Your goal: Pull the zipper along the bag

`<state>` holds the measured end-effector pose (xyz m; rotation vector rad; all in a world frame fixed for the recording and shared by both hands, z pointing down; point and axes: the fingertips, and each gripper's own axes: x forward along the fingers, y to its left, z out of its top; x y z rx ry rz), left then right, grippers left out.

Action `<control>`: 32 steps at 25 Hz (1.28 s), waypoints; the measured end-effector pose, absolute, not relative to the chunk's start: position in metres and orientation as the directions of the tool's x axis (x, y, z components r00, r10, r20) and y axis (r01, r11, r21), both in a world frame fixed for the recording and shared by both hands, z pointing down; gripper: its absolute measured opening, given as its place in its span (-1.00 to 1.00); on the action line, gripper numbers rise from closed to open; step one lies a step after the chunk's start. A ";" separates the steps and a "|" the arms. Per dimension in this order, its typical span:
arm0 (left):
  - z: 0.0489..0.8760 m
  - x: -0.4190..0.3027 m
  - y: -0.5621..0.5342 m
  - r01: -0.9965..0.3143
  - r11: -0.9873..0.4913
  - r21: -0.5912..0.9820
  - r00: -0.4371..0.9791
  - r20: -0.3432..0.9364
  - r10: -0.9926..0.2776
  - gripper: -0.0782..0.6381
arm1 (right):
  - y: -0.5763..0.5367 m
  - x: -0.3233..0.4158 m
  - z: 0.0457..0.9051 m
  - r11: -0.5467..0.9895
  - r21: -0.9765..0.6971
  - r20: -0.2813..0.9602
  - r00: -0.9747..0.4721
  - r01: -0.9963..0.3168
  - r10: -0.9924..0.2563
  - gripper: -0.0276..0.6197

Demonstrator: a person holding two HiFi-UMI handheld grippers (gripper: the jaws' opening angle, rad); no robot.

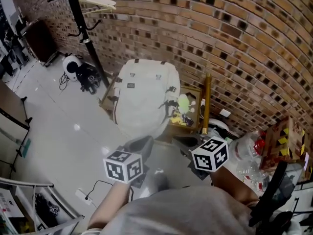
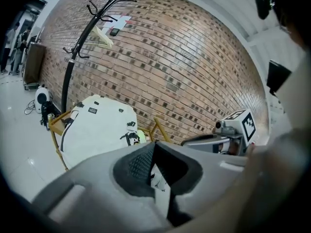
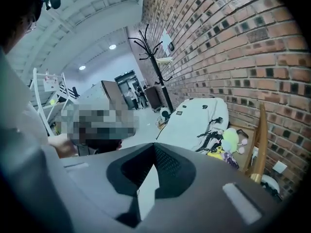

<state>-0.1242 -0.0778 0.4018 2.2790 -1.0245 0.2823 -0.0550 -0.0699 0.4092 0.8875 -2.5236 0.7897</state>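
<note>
Against the brick wall [image 1: 234,43], the white bag [image 1: 144,94] stands propped on a low wooden frame [image 2: 57,125], leaning back, well apart from both of your tools. Its zipper is too small to make out from where you stand.

Your left gripper [image 2: 153,147] has its fingers [image 2: 136,165] pressed together on nothing. The right gripper [image 3: 155,147] looks the same, fingers [image 3: 170,161] meeting at the tips with only floor showing behind them. Both point toward the bag without touching it.

Watch for these, as I judge it:
- Closed fingers will only nudge the zipper pull, so spread them before you reach it.
- The bag is soft and merely leaning. Pulling the zipper with one tool and no brace from the other would likely drag the fabric, or tip the bag off the front edge of the frame.
- Black straps [image 1: 168,106] hang at the bag's right side, and a finger could catch one instead of the pull.
- A green plush toy [image 1: 185,103] sits just beside the bag and could be knocked.

The floor [image 1: 63,136] is pale and glossy, with a cable [image 1: 93,187] trailing near your left side. A black coat stand [image 1: 83,28] rises left of the bag, a small white appliance [image 1: 72,65] sits at its foot, and bottles and clutter [image 1: 247,158] crowd your right.
</note>
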 end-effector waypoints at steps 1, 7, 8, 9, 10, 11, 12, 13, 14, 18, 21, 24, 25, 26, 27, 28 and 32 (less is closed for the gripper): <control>0.405 -0.124 -0.082 -0.729 -0.512 0.454 0.683 0.428 -0.592 -0.78 | -0.075 -0.056 0.411 0.644 -0.388 0.489 -0.739 -0.659 -0.462 -0.91; 0.420 -0.123 -0.115 -0.717 -0.513 0.472 0.696 0.456 -0.554 -0.78 | -0.110 -0.054 0.421 0.624 -0.398 0.482 -0.732 -0.673 -0.481 -0.91; 0.423 -0.123 -0.120 -0.720 -0.511 0.469 0.693 0.465 -0.551 -0.78 | -0.115 -0.054 0.424 0.616 -0.411 0.479 -0.734 -0.672 -0.482 -0.91; 0.426 -0.122 -0.127 -0.726 -0.513 0.457 0.688 0.475 -0.549 -0.78 | -0.121 -0.053 0.427 0.610 -0.421 0.477 -0.736 -0.671 -0.480 -0.91; 0.429 -0.120 -0.134 -0.733 -0.520 0.438 0.680 0.487 -0.549 -0.77 | -0.127 -0.052 0.430 0.608 -0.427 0.477 -0.738 -0.669 -0.477 -0.91; 0.432 -0.119 -0.142 -0.740 -0.529 0.416 0.672 0.498 -0.548 -0.77 | -0.134 -0.051 0.433 0.608 -0.430 0.479 -0.739 -0.668 -0.474 -0.91; 0.435 -0.117 -0.150 -0.744 -0.538 0.397 0.666 0.508 -0.546 -0.77 | -0.141 -0.050 0.436 0.607 -0.433 0.479 -0.741 -0.666 -0.471 -0.91; 0.439 -0.115 -0.160 -0.744 -0.547 0.384 0.664 0.516 -0.541 -0.77 | -0.150 -0.049 0.438 0.606 -0.436 0.479 -0.742 -0.665 -0.469 -0.91; 0.441 -0.111 -0.170 -0.740 -0.555 0.379 0.667 0.521 -0.533 -0.77 | -0.159 -0.048 0.441 0.605 -0.439 0.479 -0.743 -0.664 -0.468 -0.91; 0.457 -0.089 -0.203 -0.717 -0.587 0.377 0.682 0.557 -0.475 -0.68 | -0.194 -0.040 0.449 0.602 -0.440 0.492 -0.740 -0.666 -0.459 -0.91; 0.472 -0.078 -0.233 -0.716 -0.609 0.341 0.665 0.600 -0.445 -0.62 | -0.221 -0.034 0.451 0.597 -0.456 0.486 -0.747 -0.660 -0.454 -0.91; 0.496 -0.068 -0.261 -0.720 -0.634 0.283 0.629 0.653 -0.423 -0.57 | -0.243 -0.024 0.458 0.581 -0.472 0.495 -0.744 -0.663 -0.448 -0.91; 0.502 -0.064 -0.268 -0.719 -0.639 0.273 0.623 0.661 -0.418 -0.56 | -0.249 -0.020 0.462 0.578 -0.466 0.506 -0.738 -0.670 -0.448 -0.91; 0.508 -0.059 -0.274 -0.717 -0.645 0.264 0.618 0.668 -0.414 -0.55 | -0.254 -0.016 0.466 0.576 -0.459 0.517 -0.730 -0.677 -0.447 -0.91; 0.514 -0.055 -0.279 -0.714 -0.653 0.252 0.611 0.679 -0.407 -0.55 | -0.259 -0.012 0.469 0.572 -0.455 0.525 -0.725 -0.682 -0.446 -0.91; 0.522 -0.052 -0.283 -0.712 -0.661 0.238 0.600 0.695 -0.396 -0.52 | -0.263 -0.010 0.472 0.567 -0.459 0.529 -0.724 -0.684 -0.443 -0.91; 0.558 -0.050 -0.292 -0.713 -0.687 0.142 0.511 0.776 -0.370 -0.45 | -0.274 -0.005 0.482 0.541 -0.505 0.526 -0.737 -0.673 -0.425 -0.91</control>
